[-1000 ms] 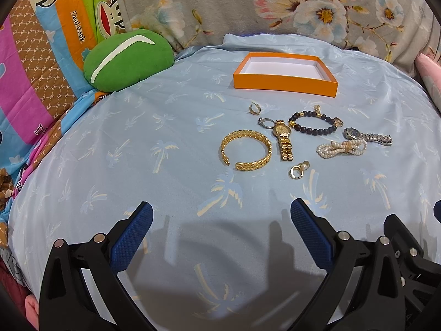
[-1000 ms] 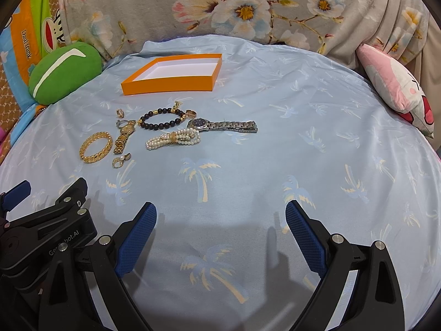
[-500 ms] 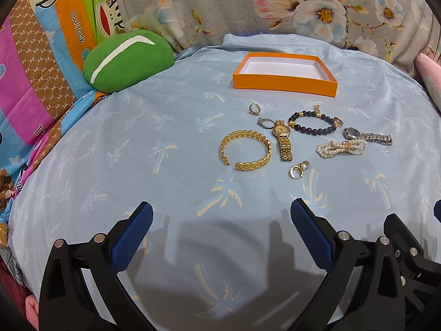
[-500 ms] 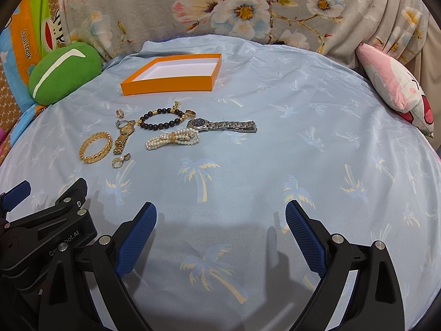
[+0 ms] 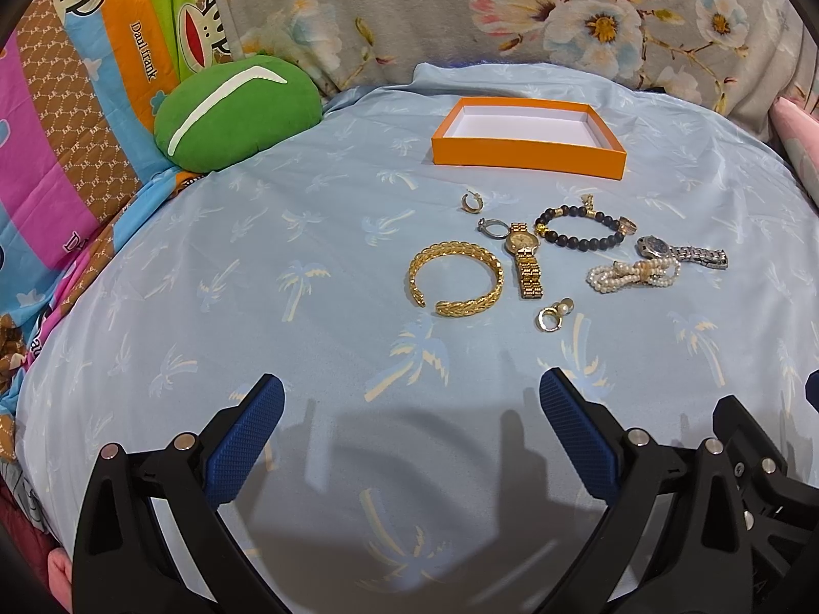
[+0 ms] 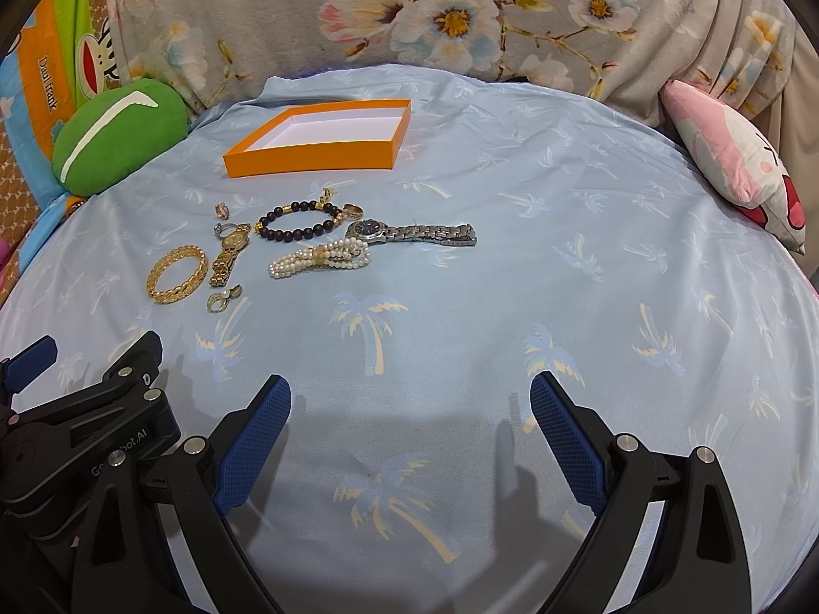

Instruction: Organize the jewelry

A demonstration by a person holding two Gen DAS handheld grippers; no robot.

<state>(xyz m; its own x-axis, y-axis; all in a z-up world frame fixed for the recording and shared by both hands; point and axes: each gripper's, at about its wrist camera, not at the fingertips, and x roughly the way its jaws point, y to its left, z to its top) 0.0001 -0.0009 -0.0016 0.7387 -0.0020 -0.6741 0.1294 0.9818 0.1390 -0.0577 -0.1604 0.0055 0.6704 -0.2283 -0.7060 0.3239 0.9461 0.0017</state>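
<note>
Jewelry lay loose on a bed covered by a pale blue sheet printed with palm trees, all of it gathered just in front of an open orange box whose white inside held nothing. A gold cuff bangle sat nearest the left side, touching or nearly touching a gold watch. Beyond these were a small gold hoop earring and a silver ring. A dark beaded bracelet lay beside the gold watch, with a pearl bracelet and a silver watch further right, and a pearl earring closest to the camera. The left gripper hovered low over the sheet with its blue pads spread wide, holding nothing, well short of the pieces. The right gripper was likewise spread and empty, just beside the left one. A green cushion rested at the bed's far left and a pink pillow at the right.
</note>
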